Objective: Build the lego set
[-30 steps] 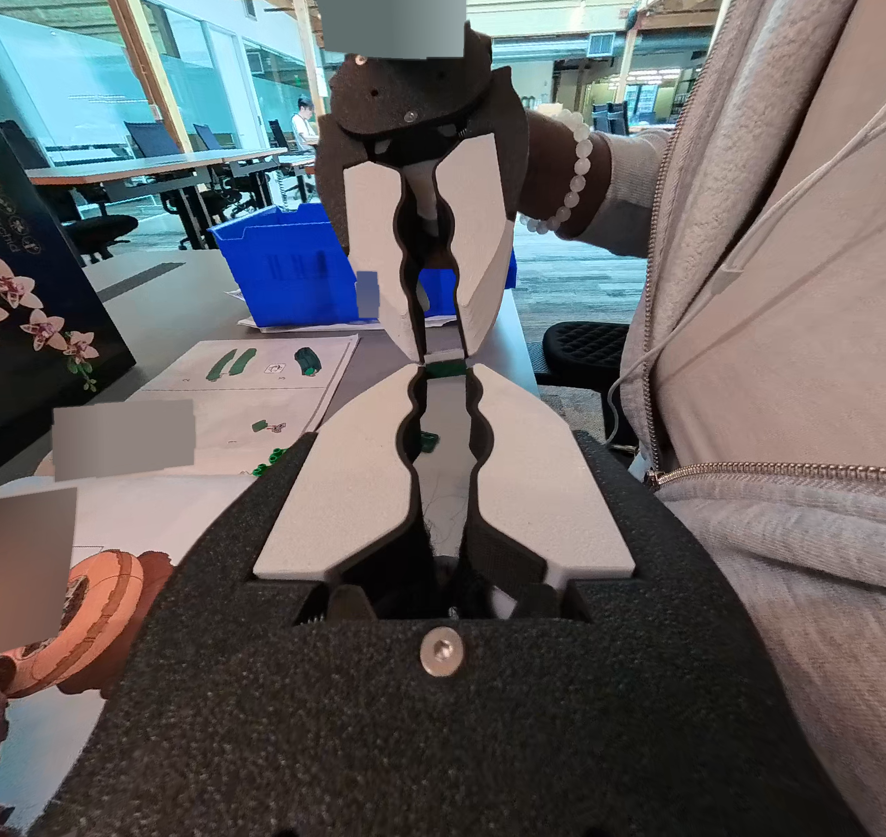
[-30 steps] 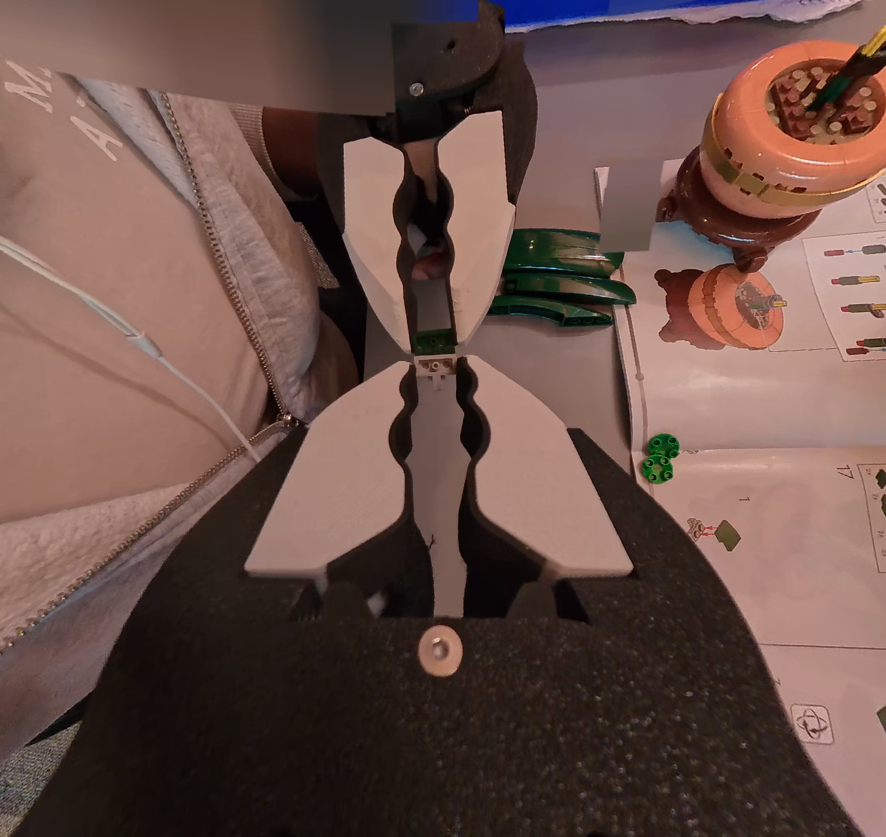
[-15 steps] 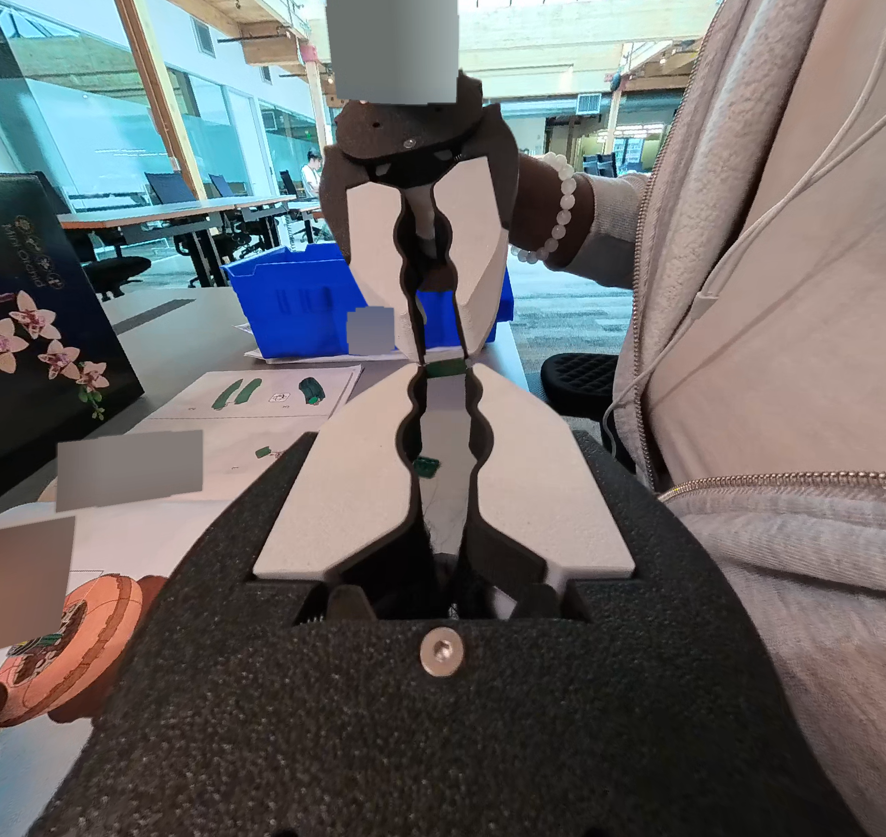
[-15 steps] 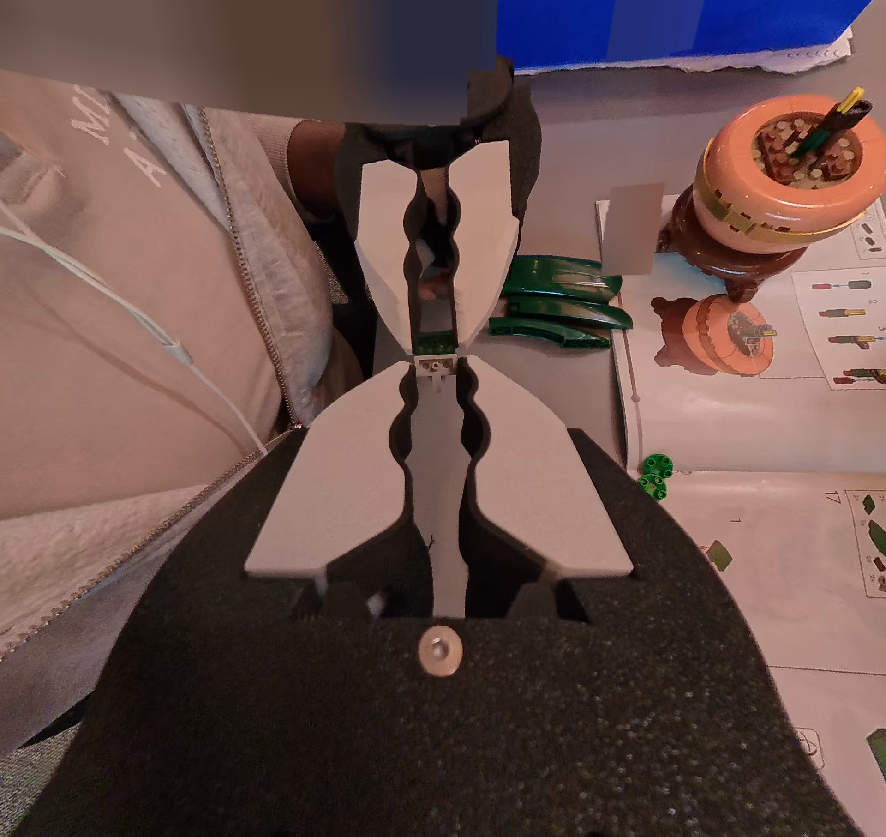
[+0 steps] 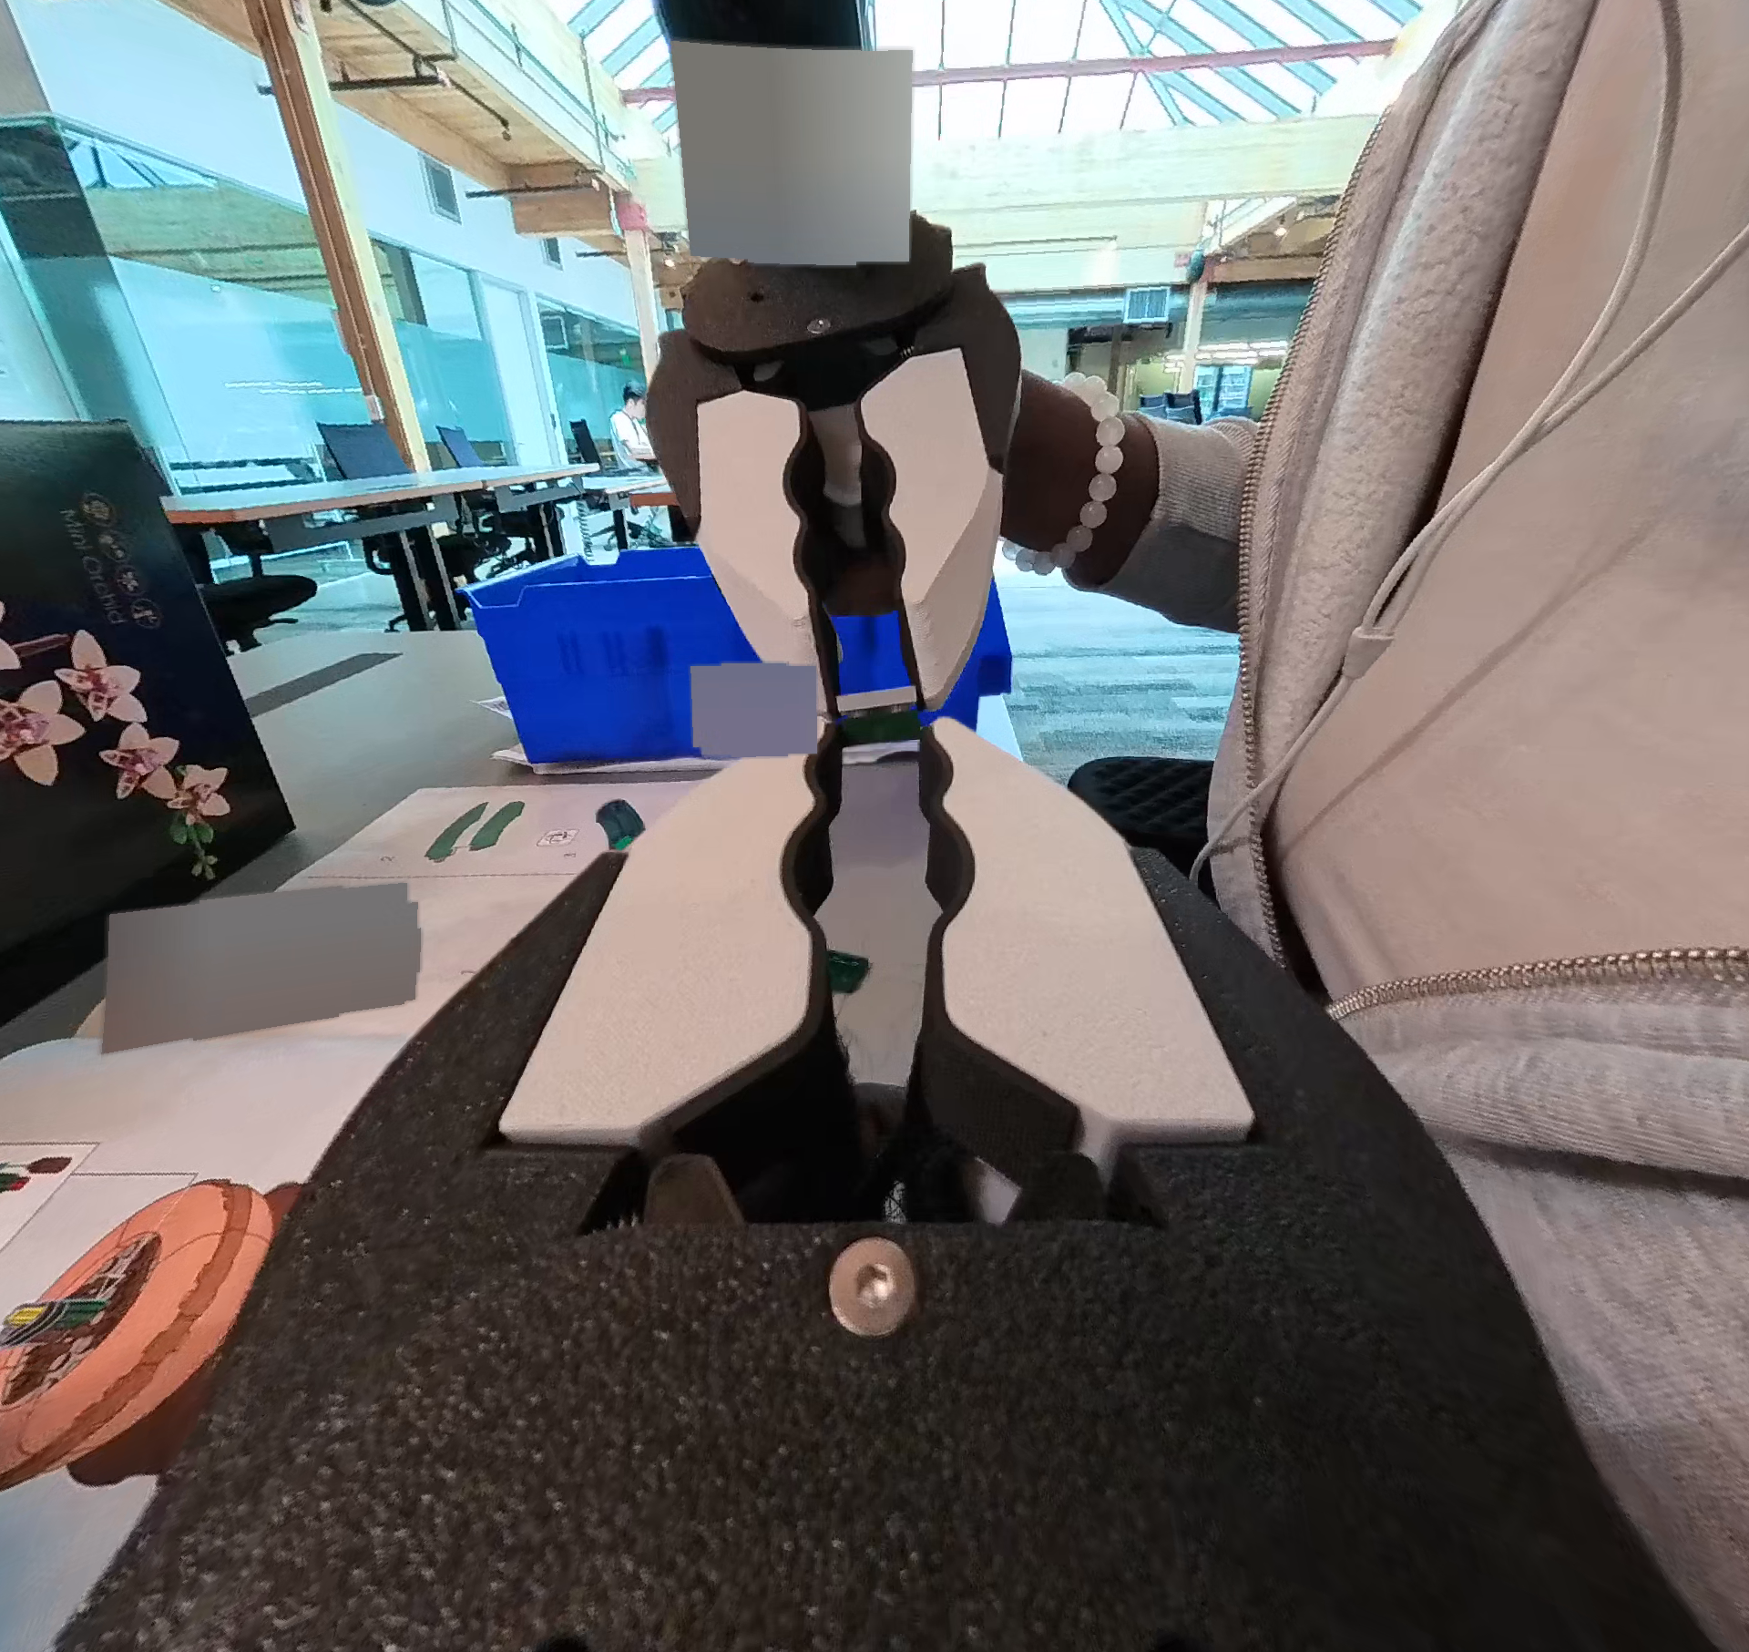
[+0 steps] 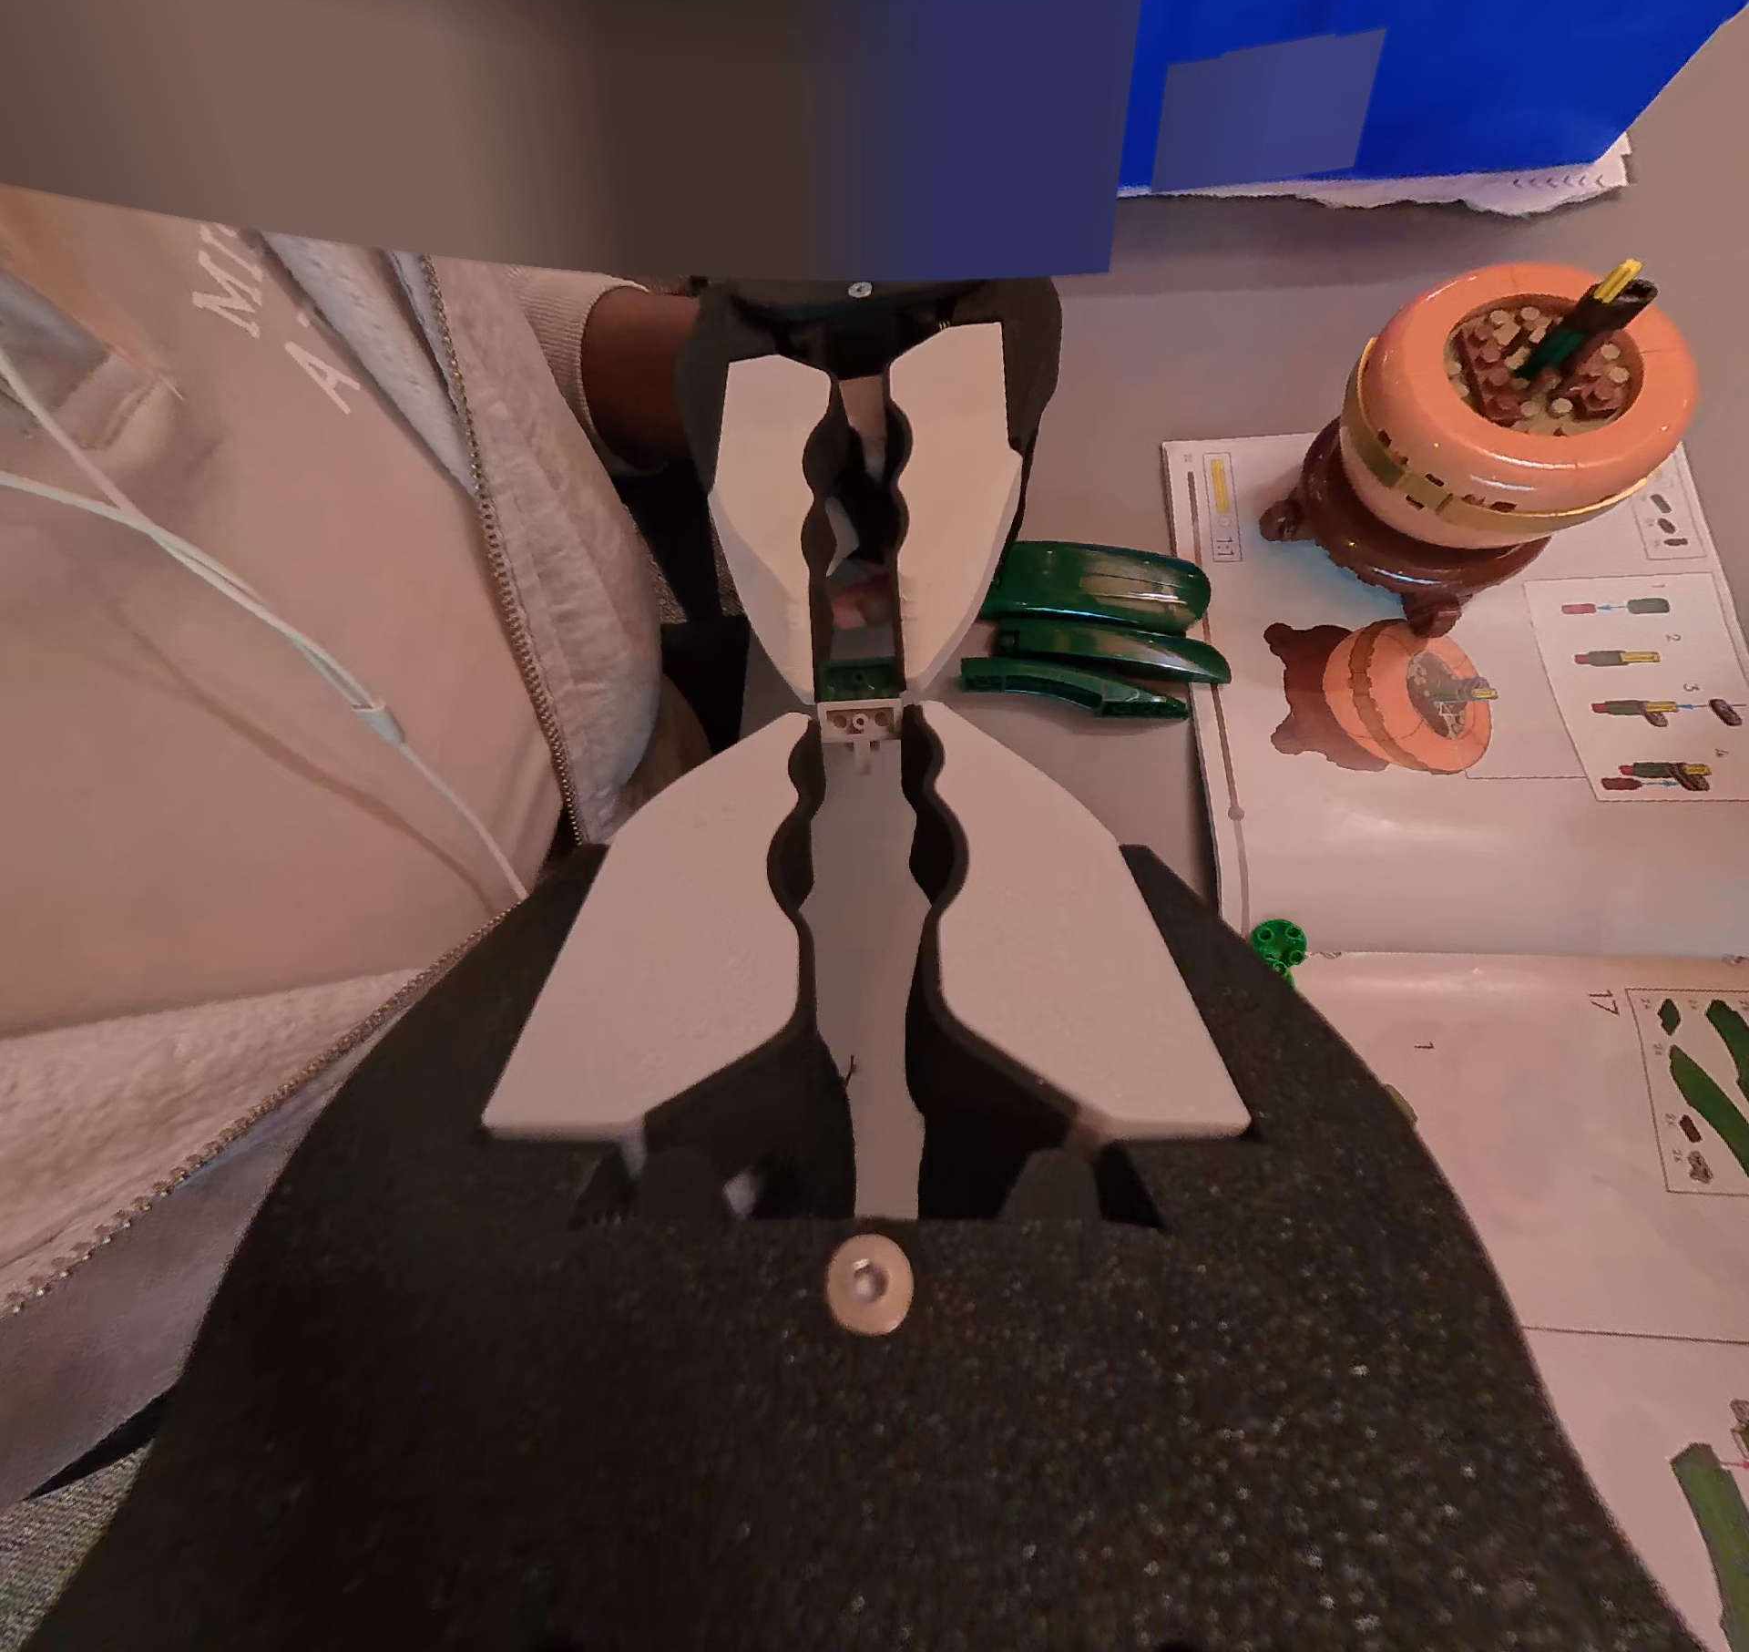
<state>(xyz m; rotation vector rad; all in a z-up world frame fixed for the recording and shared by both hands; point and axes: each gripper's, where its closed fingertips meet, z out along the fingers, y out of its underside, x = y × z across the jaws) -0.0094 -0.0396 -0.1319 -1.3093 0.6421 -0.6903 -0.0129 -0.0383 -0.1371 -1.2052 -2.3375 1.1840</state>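
Observation:
My left gripper [image 5: 875, 740] is shut on a small dark green brick [image 5: 880, 728]. My right gripper [image 6: 856, 721] is shut on a small light grey brick [image 6: 856, 719]. The two grippers meet tip to tip in the air in front of a person's chest, with the grey brick [image 5: 875, 701] pressed against the green brick [image 6: 856, 681]. The right gripper [image 5: 875, 693] faces me in the left wrist view, and the left gripper [image 6: 856, 674] faces me in the right wrist view. The built orange and brown pot [image 6: 1505, 414] stands on the open instruction booklet [image 6: 1401, 783].
Three dark green curved leaf pieces [image 6: 1098, 631] lie on the grey table beside the booklet. Small bright green round pieces [image 6: 1280, 942] lie at the booklet's edge. A blue bin [image 5: 606, 650] stands at the back. A dark box with orchid pictures [image 5: 95, 707] stands at the left. Both grippers' tips are close together, under 4 cm apart.
Both grippers have stayed tip to tip with the two bricks pressed together. The pair has tilted and lifted a little, so the table sits lower in the left wrist view.

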